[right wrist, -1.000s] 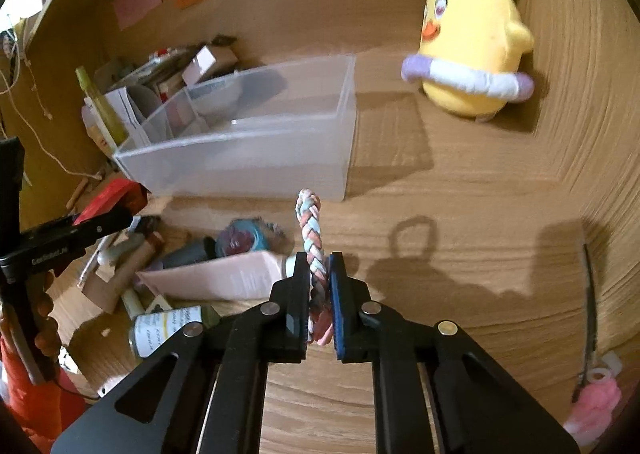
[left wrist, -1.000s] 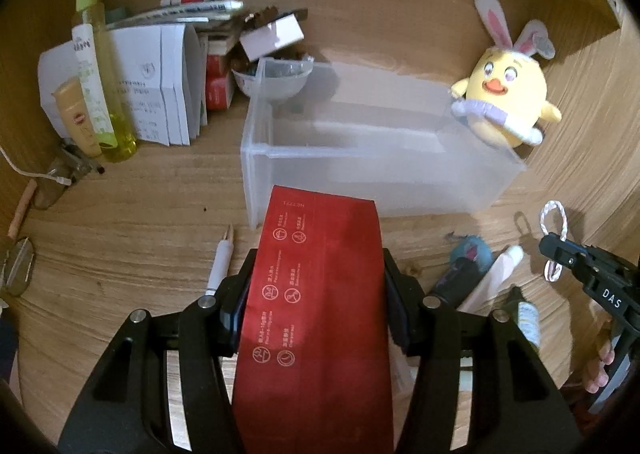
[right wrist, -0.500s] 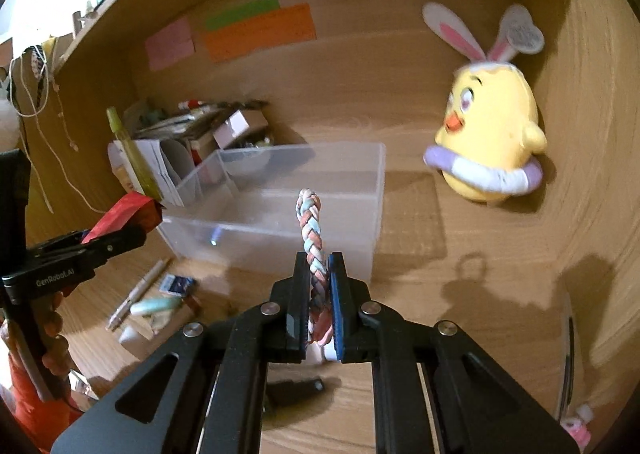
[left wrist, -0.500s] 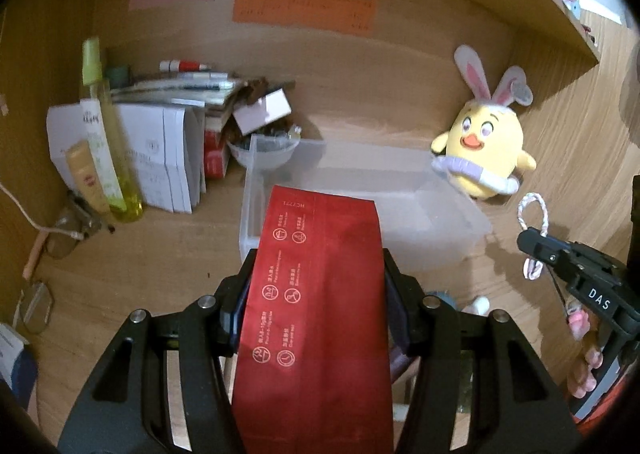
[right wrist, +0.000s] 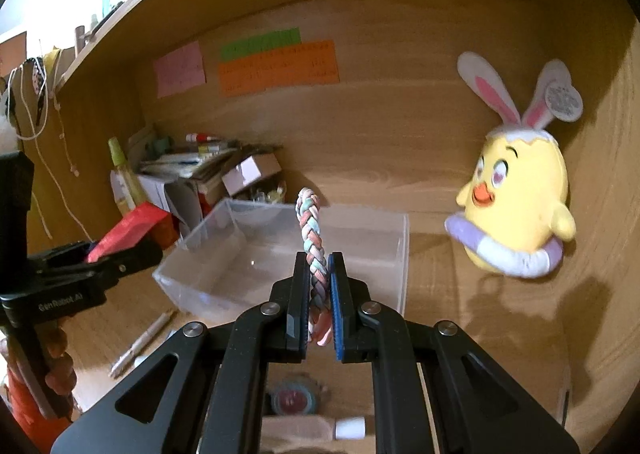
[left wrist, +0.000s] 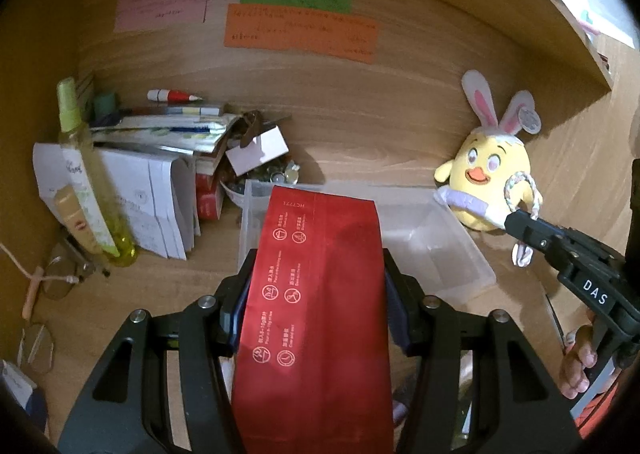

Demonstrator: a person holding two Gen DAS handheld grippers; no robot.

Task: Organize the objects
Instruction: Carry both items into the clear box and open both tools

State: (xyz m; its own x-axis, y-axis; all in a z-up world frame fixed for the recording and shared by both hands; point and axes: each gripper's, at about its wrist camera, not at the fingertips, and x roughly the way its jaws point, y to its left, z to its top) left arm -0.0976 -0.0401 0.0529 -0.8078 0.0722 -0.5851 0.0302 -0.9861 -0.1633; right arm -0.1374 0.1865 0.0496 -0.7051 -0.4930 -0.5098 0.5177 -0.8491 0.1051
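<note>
Above the clear bin point(right wrist: 288, 266), your left claw point(left wrist: 320, 294) pinches the red pouch point(left wrist: 316, 314), your right claw point(right wrist: 320, 294) the braided loop point(right wrist: 314, 238); lower each inside the walls before releasing.

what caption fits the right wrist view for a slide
Right gripper shut on a braided bracelet, held above a clear plastic bin, yellow chick plush beside it.

Clear bin point(right wrist: 224, 254) open-topped, seemingly unobstructed; paper clutter point(left wrist: 160, 157) flanks left.
</note>
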